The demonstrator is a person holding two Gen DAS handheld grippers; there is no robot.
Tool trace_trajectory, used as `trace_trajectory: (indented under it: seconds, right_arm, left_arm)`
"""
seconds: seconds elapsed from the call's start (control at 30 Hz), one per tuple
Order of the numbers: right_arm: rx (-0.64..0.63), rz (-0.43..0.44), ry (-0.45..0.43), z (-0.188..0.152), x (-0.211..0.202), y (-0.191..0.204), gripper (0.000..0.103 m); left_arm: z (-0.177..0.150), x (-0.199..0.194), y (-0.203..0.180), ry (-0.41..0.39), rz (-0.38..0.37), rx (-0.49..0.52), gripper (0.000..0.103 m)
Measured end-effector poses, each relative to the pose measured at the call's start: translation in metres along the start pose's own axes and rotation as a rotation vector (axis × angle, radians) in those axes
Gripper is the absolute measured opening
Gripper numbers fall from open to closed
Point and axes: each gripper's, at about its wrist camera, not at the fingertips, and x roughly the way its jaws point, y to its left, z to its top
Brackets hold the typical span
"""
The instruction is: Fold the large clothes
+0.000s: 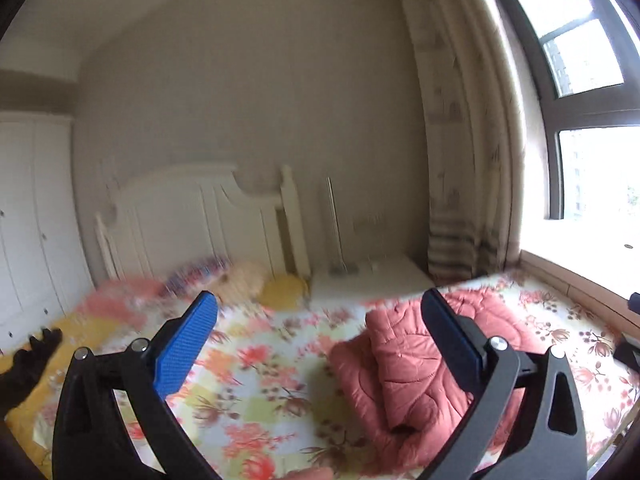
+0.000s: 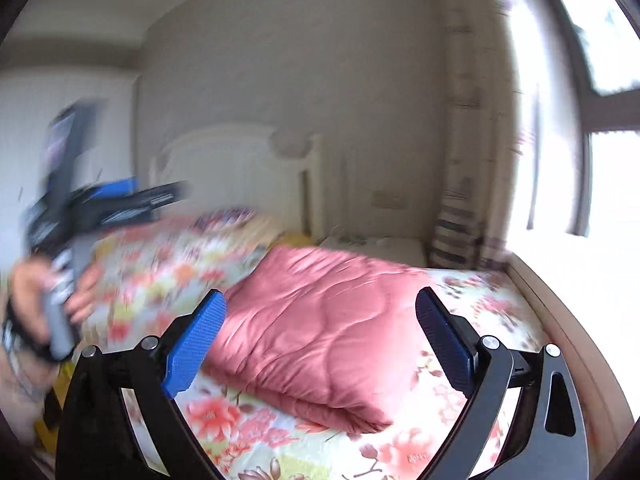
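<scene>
A pink quilted cover (image 2: 320,332) lies folded into a thick rectangle on the flowered bed sheet (image 2: 224,420). My right gripper (image 2: 320,294) hovers open just short of its near edge, blue pads wide apart and touching nothing. My left gripper (image 1: 319,296) is also open and empty, raised over the sheet. The pink cover (image 1: 404,364) shows behind its right finger. In the right wrist view the left gripper (image 2: 156,196) appears blurred at the left, held by a hand (image 2: 28,300).
A white headboard (image 1: 192,208) and pillows (image 1: 240,280) stand at the bed's far end, with a white nightstand (image 1: 372,280) beside them. Curtain (image 1: 460,160), window (image 1: 592,168) and wooden ledge (image 1: 580,280) run along the right. White wardrobe (image 1: 32,220) at left; something dark (image 1: 32,356) lies at the sheet's left edge.
</scene>
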Motion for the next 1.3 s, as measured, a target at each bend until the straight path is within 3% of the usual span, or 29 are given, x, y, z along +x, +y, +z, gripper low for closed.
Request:
trace_trajectory:
  seconds: [0.1, 0.2, 0.33, 0.43, 0.63, 0.83, 1.3]
  right_arm:
    - [0.111, -0.056, 0.015, -0.008, -0.002, -0.019, 0.092]
    - [0.149, -0.122, 0.064, -0.033, 0.006, -0.021, 0.092]
    - [0.118, -0.184, 0.136, -0.068, 0.019, -0.011, 0.092]
    - [0.072, -0.264, 0.192, -0.087, 0.025, 0.007, 0.092]
    - [0.019, -0.334, 0.104, -0.093, 0.015, 0.025, 0.092]
    - [0.076, -0.323, 0.025, -0.083, 0.0, 0.018, 0.092]
    - [0.041, -0.303, 0.01, -0.083, -0.001, 0.03, 0.092]
  left_arm:
    - [-0.021, -0.034, -0.006, -0.016, 0.054, -0.054, 0.101]
    - [-0.049, -0.044, -0.018, 0.059, 0.0, -0.096, 0.101]
    - [-0.09, -0.035, -0.048, 0.16, -0.035, -0.024, 0.101]
    - [-0.107, -0.025, -0.062, 0.19, -0.05, 0.004, 0.101]
    - [-0.123, -0.017, -0.063, 0.241, -0.056, -0.032, 0.101]
    - [-0.127, -0.019, -0.057, 0.244, -0.052, -0.047, 0.101]
    - [-0.131, -0.016, -0.056, 0.256, -0.054, -0.049, 0.101]
